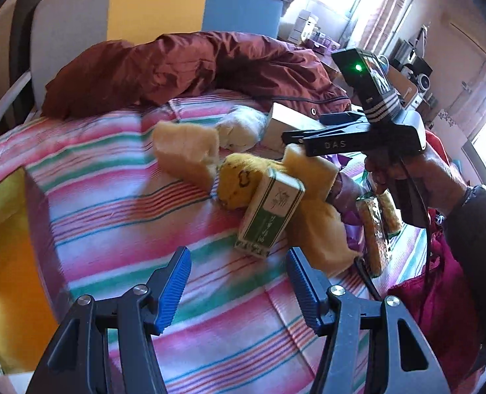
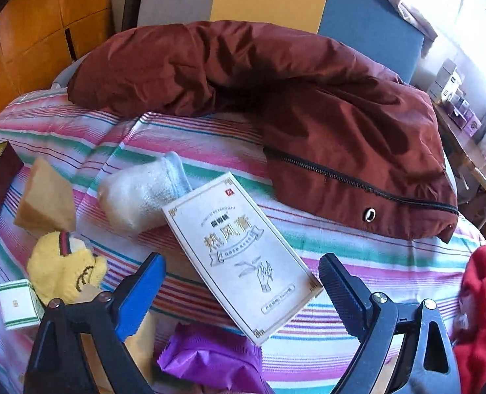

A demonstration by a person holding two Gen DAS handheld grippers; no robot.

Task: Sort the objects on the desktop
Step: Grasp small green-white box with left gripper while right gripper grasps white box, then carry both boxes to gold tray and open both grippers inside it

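Looking along left gripper [image 1: 239,290]: jaws part-open, nothing between pads; green-and-white box [image 1: 269,211] lies just ahead on striped blanket [image 1: 111,216], leaning on yellow plush toy [image 1: 238,184]. Right gripper body and hand [image 1: 413,177] at right, above white flat box [image 1: 285,124]. Maroon jacket [image 1: 190,65] behind.

Right wrist view: right gripper [image 2: 241,292] jaws spread wide, empty; white flat box [image 2: 243,256] lies diagonally between fingers, untouched. White sock [image 2: 144,193] beyond, touching box corner; purple packet [image 2: 210,358] near bottom edge.
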